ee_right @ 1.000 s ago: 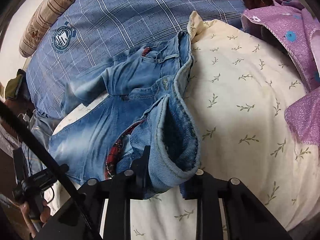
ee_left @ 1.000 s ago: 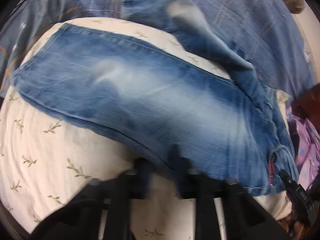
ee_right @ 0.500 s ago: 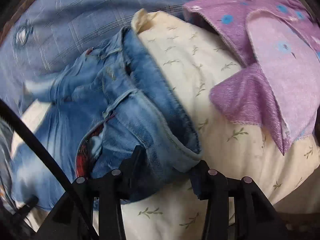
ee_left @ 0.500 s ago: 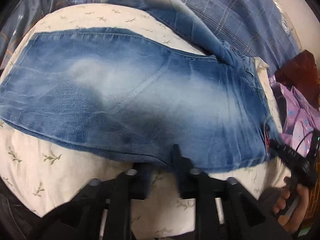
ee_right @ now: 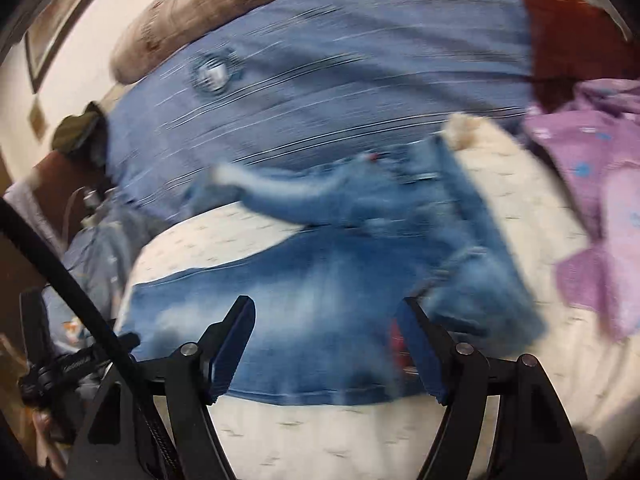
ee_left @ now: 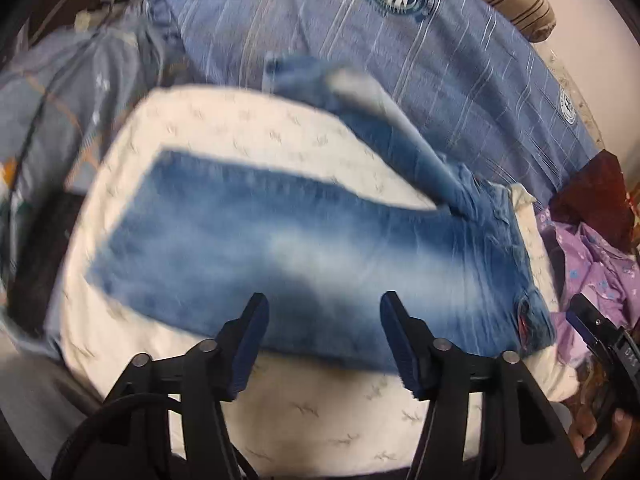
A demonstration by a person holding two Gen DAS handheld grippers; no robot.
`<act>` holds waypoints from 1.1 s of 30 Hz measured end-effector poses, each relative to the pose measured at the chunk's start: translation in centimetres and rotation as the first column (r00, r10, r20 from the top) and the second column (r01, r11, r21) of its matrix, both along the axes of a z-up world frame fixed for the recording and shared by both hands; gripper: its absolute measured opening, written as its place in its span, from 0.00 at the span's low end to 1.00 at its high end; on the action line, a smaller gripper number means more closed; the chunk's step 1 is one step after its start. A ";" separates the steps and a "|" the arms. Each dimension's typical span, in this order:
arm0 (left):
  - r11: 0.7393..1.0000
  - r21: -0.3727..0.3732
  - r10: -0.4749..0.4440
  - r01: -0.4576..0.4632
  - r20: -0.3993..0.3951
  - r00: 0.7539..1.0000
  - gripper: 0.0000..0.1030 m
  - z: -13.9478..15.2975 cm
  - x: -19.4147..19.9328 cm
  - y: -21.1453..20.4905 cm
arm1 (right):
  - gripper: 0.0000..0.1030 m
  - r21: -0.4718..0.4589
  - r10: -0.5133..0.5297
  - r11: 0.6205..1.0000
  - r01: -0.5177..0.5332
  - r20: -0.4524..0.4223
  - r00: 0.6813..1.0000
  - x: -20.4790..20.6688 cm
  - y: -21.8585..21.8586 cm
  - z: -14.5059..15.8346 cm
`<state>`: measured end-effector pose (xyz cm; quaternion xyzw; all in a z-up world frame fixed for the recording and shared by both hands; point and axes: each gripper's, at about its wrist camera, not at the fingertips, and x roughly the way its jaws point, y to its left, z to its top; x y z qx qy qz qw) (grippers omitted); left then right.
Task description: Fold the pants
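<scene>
A bed with a blue plaid cover [ee_left: 460, 92] carries a cream leaf-print pillow [ee_left: 320, 412], and the jeans [ee_left: 304, 248] lie spread across that pillow, one leg flat along it and the other leg angled off onto the cover. Left claw [ee_left: 324, 336] is released, jaws wide apart, nothing between them, hovering over the jeans' near edge. Right claw [ee_right: 326, 344] likewise spread and empty above the jeans; purple clothing [ee_right: 600, 184] lies beside the waistband end.

jeans [ee_left: 304, 248]: 1; cream pillow [ee_left: 248, 128]: 1; purple garment [ee_right: 592, 168]: 1; grippers: 2
</scene>
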<state>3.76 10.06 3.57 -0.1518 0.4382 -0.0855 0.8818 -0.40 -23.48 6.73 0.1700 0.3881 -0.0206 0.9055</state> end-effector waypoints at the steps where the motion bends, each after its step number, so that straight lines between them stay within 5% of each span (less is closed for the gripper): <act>1: 1.000 0.019 0.017 -0.017 0.007 1.000 0.63 0.2 0.1 0.5 | 0.73 0.035 0.037 0.999 -0.037 -0.001 0.999 0.8 0.6 -0.2; 6: 0.986 0.043 0.161 -0.159 -0.053 0.985 0.64 -1.0 0.1 5.6 | 0.73 0.125 0.251 0.961 -0.248 -0.009 0.968 3.7 6.5 -3.0; 10: 0.967 0.075 0.252 -0.245 -0.102 0.962 0.64 -2.0 0.6 9.1 | 0.73 0.158 0.455 0.882 -0.444 -0.040 0.890 4.8 14.8 -7.1; 16: 0.960 0.072 0.280 -0.272 -0.167 0.945 0.60 -4.1 1.9 10.8 | 0.71 -0.042 0.614 0.782 -0.622 -0.123 0.780 4.2 24.1 -10.5; 18: 0.961 0.075 0.276 -0.267 -0.192 0.942 0.57 -4.8 2.9 10.4 | 0.62 -0.135 0.597 0.774 -0.619 -0.175 0.783 4.3 25.7 -11.8; 20: 0.956 0.135 0.283 -0.260 -0.193 0.940 0.53 -5.4 3.6 9.9 | 0.35 -0.163 0.571 0.781 -0.603 -0.207 0.795 4.1 25.6 -12.6; 22: 0.940 0.177 0.323 -0.290 -0.199 0.925 0.33 -5.8 3.8 10.0 | 0.17 -0.205 0.551 0.787 -0.581 -0.188 0.813 3.7 25.6 -12.5; 23: 0.930 0.188 0.349 -0.315 -0.188 0.918 0.10 -5.5 3.5 10.3 | 0.13 -0.208 0.547 0.789 -0.578 -0.189 0.815 3.4 25.3 -12.6; 25: 0.939 0.123 0.336 -0.320 -0.147 0.930 0.07 -4.2 2.4 10.8 | 0.08 -0.199 0.546 0.795 -0.574 -0.179 0.818 3.1 25.1 -12.1; 28: 0.924 0.151 0.364 -0.352 -0.062 0.929 0.07 -2.2 0.6 10.9 | 0.07 -0.204 0.550 0.798 -0.567 -0.137 0.824 2.0 25.0 -10.4; 33: 0.917 0.245 0.360 -0.315 -0.167 0.918 0.10 -3.6 1.6 10.1 | 0.15 -0.162 0.564 0.787 -0.596 -0.205 0.800 2.7 25.4 -12.8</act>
